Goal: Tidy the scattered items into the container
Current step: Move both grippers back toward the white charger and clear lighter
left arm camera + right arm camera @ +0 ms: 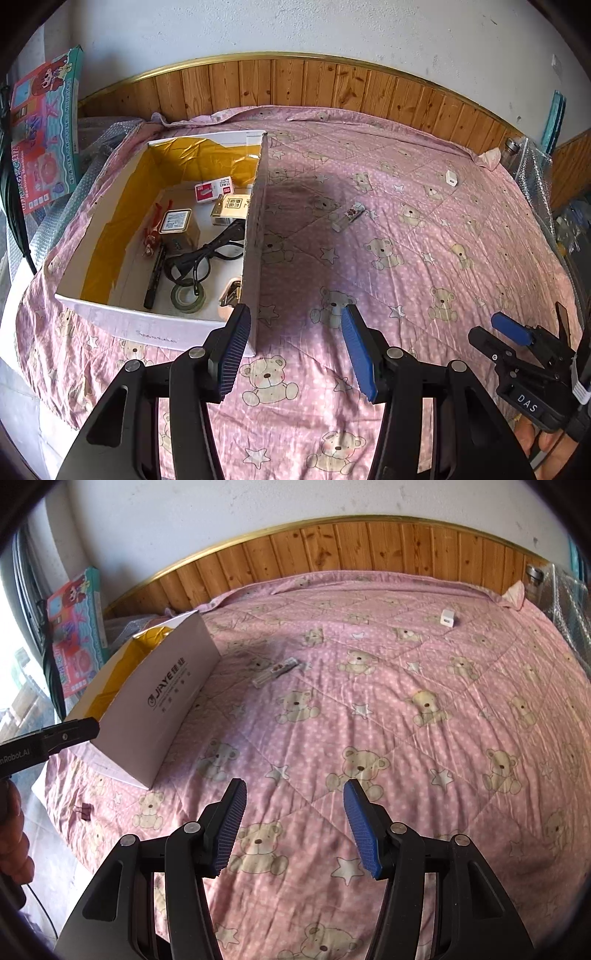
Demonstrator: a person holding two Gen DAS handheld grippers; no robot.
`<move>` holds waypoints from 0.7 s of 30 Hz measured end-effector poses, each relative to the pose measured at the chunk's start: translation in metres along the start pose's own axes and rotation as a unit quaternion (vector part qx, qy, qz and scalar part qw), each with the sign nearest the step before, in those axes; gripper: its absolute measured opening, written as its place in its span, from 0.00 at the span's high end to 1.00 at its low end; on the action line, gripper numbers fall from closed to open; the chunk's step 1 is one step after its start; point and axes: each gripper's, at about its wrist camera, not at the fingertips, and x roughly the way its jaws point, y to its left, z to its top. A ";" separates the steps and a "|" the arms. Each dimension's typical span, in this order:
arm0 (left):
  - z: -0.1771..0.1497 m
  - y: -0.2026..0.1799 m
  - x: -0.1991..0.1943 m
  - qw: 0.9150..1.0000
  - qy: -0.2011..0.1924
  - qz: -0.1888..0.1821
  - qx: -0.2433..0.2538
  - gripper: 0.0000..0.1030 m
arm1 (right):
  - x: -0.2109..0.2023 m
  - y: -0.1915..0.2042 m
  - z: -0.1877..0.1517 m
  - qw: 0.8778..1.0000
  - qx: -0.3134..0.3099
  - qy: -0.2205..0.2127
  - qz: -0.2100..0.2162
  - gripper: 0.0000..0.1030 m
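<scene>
We hold both grippers low over the bed's pink quilted cover with teddy bears and stars (406,686), and both are released and empty: the left gripper (295,347) has its blue-padded fingers (234,347) spread wide just in front of the near corner of the white open-topped cardboard box lined with yellow paper (258,236), and the right gripper (293,825) is spread the same way over bare quilt. The box already holds small cartons, a black cable, a roll of tape and a dark pen. Two things lie loose farther up the bed: a small slim silver-grey packet with a dark printed patch (275,672), perhaps a sachet or a cased tool, though we cannot tell at this size, and beyond it a small white cube-shaped charger plug (447,617) near the wooden headboard. A dark binder clip (84,808) also lies on the cover by the box's near end. The packet is the nearer target: it lies ahead of both grippers, just beside the box's right wall, its long axis slanting from near-left to far-right. We judge it sits ahead and a little left of the right gripper, which has open quilt in between, so the right fingers should close across its narrow width.
</scene>
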 end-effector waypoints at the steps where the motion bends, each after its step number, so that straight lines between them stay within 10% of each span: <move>1: 0.001 -0.002 0.004 1.000 0.003 -0.002 0.000 0.49 | 0.003 -0.008 0.003 1.000 0.008 0.003 0.000 0.44; 21: 0.008 -0.026 0.081 0.997 0.061 -0.042 -0.004 0.49 | 0.170 -0.268 0.261 0.980 0.146 -0.008 -0.132 0.44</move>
